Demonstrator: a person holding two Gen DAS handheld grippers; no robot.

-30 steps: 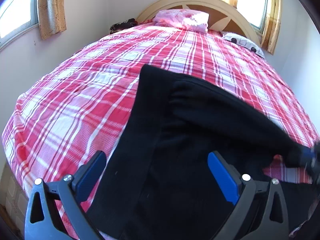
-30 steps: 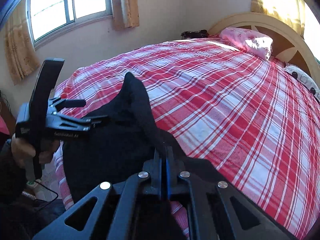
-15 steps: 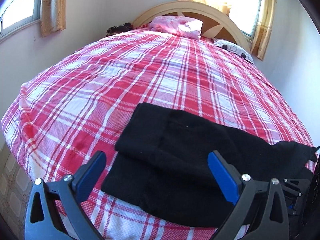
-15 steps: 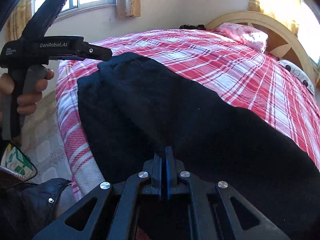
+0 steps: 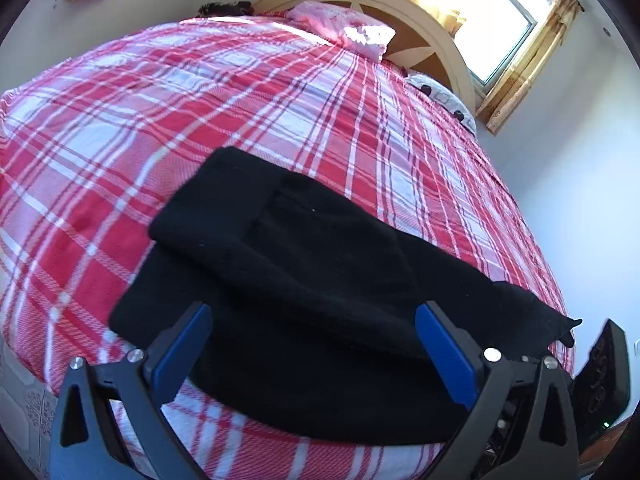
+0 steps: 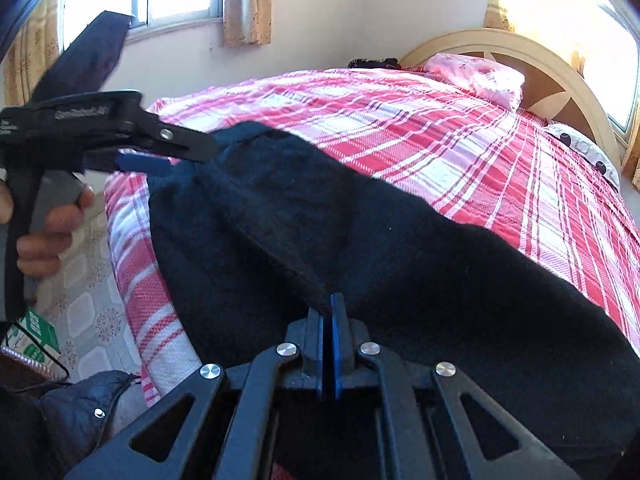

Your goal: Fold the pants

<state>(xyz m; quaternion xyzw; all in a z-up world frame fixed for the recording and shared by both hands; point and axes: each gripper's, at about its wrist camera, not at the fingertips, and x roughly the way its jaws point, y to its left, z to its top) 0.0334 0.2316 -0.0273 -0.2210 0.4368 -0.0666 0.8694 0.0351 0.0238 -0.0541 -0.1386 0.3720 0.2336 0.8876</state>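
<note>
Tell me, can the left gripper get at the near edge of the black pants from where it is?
Probably yes: the left gripper is open over the black pants, with nothing in the way.

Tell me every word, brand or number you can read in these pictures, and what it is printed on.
White lettering on the side of the black handheld left gripper: motion-blurred, not readable.
Smaller white marking at the rear of that same tool: too blurred to read.
Green and white carton on the tiled floor: print too small to read.
Black pants, red and white plaid bedspread, pink pillow: no text.
</note>
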